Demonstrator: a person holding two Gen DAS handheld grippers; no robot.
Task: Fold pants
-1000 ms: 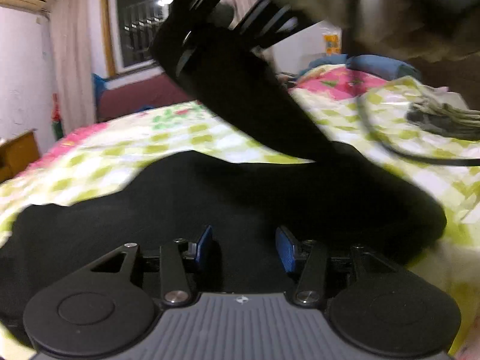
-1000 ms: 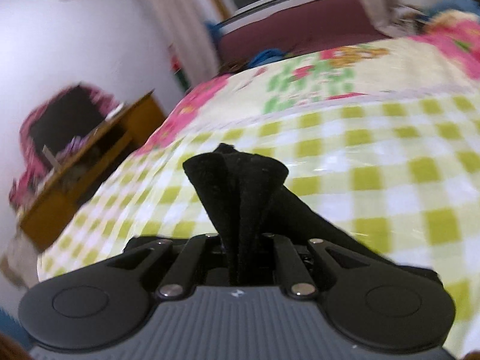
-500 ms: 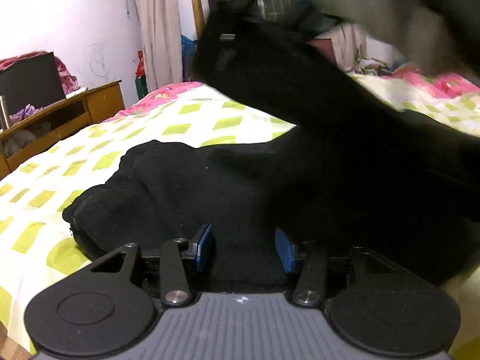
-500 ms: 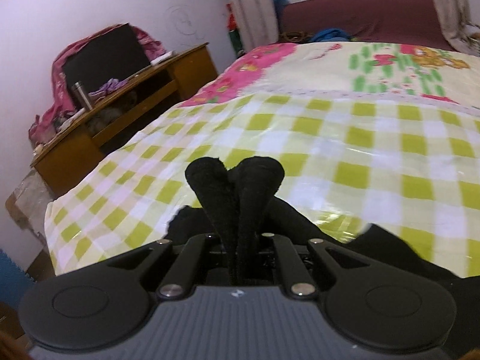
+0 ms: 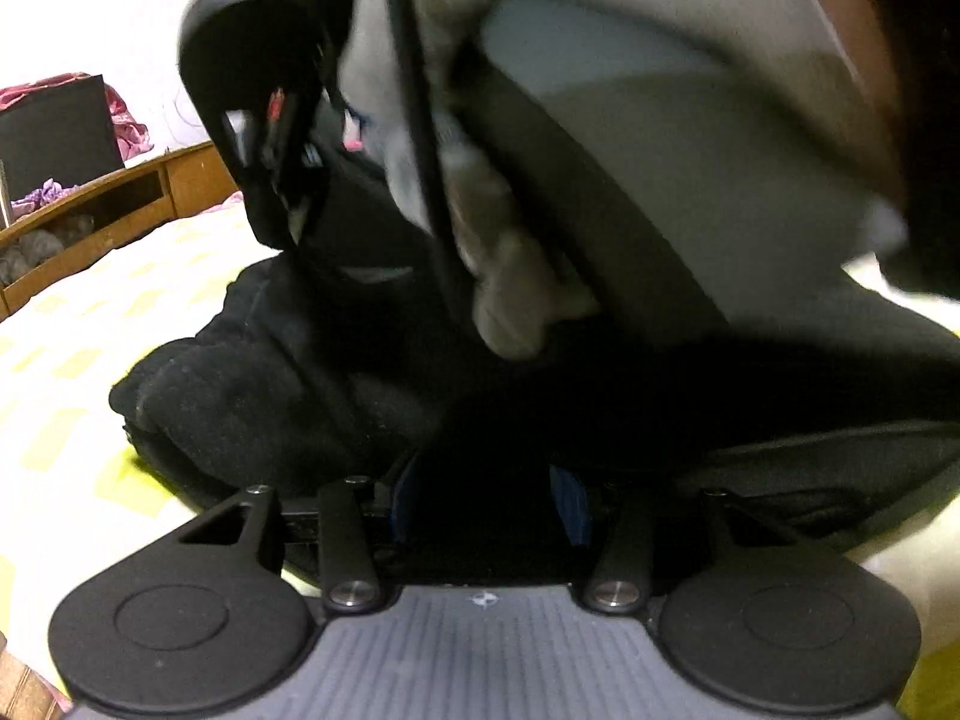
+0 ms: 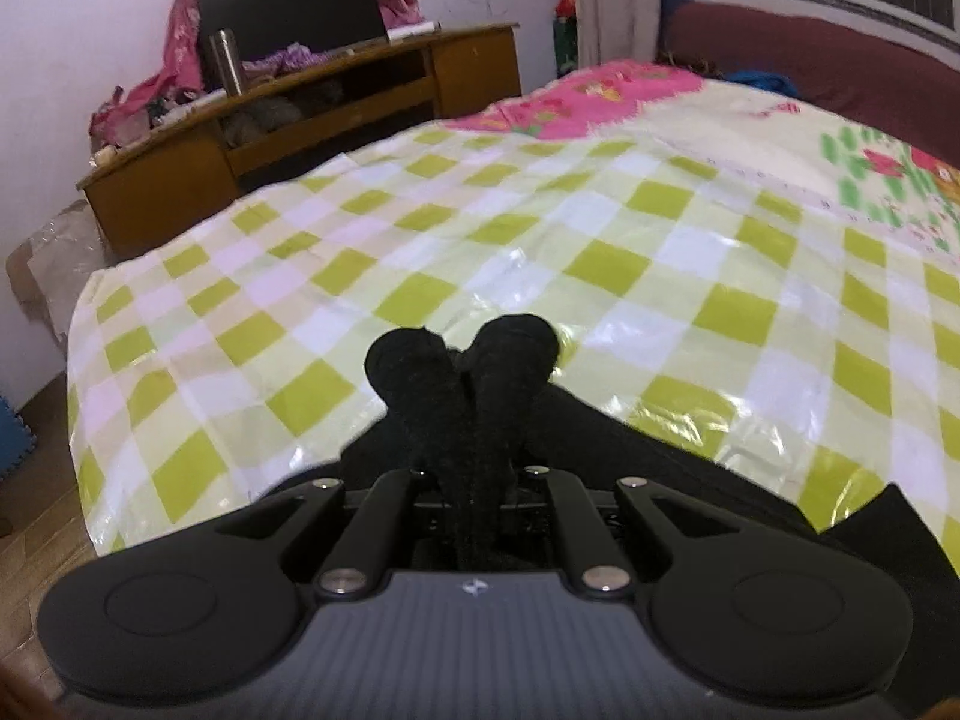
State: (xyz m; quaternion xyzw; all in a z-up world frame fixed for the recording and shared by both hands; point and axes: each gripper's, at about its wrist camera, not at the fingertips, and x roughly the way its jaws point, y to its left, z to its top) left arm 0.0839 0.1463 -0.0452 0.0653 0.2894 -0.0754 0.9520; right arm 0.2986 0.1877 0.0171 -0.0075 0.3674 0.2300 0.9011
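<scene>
The black pants (image 5: 288,384) lie bunched on the green-checked bed cover. My left gripper (image 5: 489,504) is low over them, its blue-padded fingers (image 5: 405,501) apart with dark cloth between them; I cannot tell whether they pinch it. The right gripper's body and the person's gloved hand (image 5: 510,300) fill the upper part of the left wrist view, close above the pants. In the right wrist view my right gripper (image 6: 474,480) is shut on a bunched fold of the black pants (image 6: 462,372), which sticks up between the hidden fingers.
The checked bed cover (image 6: 540,228) stretches ahead of the right gripper. A wooden desk (image 6: 288,114) with a metal flask (image 6: 223,63) and clutter stands past the bed's far left edge. A dark red headboard or sofa (image 6: 810,60) is below the window.
The right gripper has carried its fold of pants across and down, close over the left gripper's view. The left gripper has dropped closer onto the cloth. Both views swung left toward the desk.
</scene>
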